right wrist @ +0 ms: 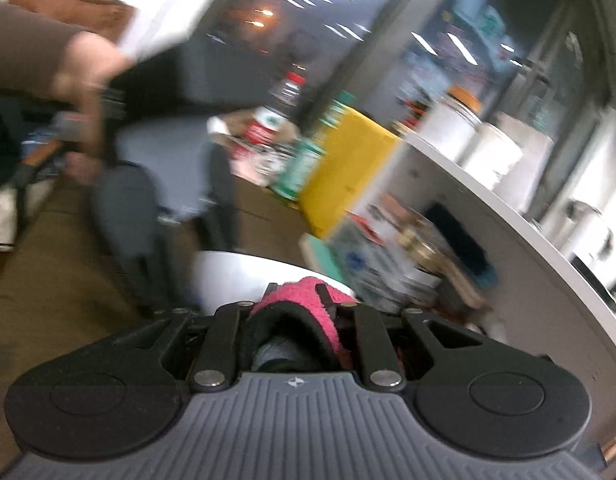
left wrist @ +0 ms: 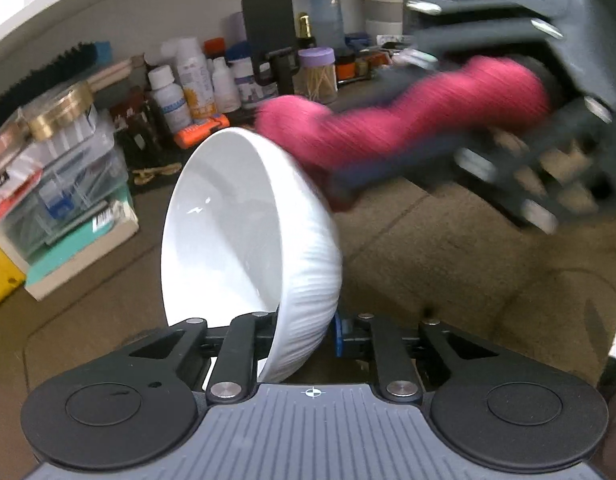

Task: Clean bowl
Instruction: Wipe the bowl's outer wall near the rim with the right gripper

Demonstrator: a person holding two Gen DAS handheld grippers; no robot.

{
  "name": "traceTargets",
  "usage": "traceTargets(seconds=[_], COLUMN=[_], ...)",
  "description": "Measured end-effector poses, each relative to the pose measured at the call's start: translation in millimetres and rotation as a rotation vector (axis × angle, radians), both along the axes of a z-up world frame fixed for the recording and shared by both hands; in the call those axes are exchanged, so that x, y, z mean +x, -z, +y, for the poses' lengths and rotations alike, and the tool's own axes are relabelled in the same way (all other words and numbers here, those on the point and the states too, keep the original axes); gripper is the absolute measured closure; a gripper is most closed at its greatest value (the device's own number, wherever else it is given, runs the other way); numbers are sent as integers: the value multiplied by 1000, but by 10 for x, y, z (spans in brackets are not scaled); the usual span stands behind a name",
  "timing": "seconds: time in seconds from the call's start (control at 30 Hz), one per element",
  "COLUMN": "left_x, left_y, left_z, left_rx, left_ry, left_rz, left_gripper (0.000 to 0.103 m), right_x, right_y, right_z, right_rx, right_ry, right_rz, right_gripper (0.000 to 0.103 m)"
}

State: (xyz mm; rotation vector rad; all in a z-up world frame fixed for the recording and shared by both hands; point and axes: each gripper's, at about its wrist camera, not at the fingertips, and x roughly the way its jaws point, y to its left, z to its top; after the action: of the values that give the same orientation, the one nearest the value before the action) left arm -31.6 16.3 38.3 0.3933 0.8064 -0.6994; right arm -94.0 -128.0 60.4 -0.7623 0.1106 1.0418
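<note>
A white ribbed bowl (left wrist: pixel 236 232) stands tilted on its edge above the brown tabletop, its hollow facing left. My left gripper (left wrist: pixel 304 332) is shut on the bowl's lower rim, one finger inside and one outside. A pink cloth (left wrist: pixel 428 112), blurred, lies against the bowl's upper right outer side, and my right gripper (left wrist: pixel 388 132) is shut on it, coming in from the upper right. In the right wrist view the right gripper (right wrist: pixel 296 292) clamps the pink cloth (right wrist: pixel 308 312) just in front of the bowl (right wrist: pixel 236 276). At the left a hand (right wrist: pixel 88 64) holds the blurred left gripper (right wrist: pixel 120 220).
Behind the bowl stand several bottles (left wrist: pixel 188 84), a phone on a stand (left wrist: pixel 268 24) and stacked clear boxes (left wrist: pixel 56 184) under a curved white shelf (right wrist: pixel 508 216). A yellow box (right wrist: pixel 348 168) is further along. Brown tabletop (left wrist: pixel 448 260) lies to the right of the bowl.
</note>
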Motion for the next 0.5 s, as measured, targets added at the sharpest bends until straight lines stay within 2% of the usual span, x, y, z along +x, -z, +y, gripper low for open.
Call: traceTargets(seconds=[0.17,0.27,0.4,0.43,0.5], left_x=[45,46,67,64,73], left_y=[-8,-15,-22,-18,-10], left_z=[26,33,83,86,100], left_rx=[-16,-19,-35,-35,-43], left_ry=[-1,3,9,15,16], left_rz=[26,33,52,54,63], left_gripper=[82,82,82,81,80], right_x=[-140,109,459,513,654], right_y=[-80,-47,-74,-69,-62], right_z=[114,175,136,138,127], right_rx=[-33,-39,28,31,57], right_ry=[-52,37,142,157,190], right_rz=[-19,-50,-47,-49,-26], right_gripper=[88,90,95,100,103])
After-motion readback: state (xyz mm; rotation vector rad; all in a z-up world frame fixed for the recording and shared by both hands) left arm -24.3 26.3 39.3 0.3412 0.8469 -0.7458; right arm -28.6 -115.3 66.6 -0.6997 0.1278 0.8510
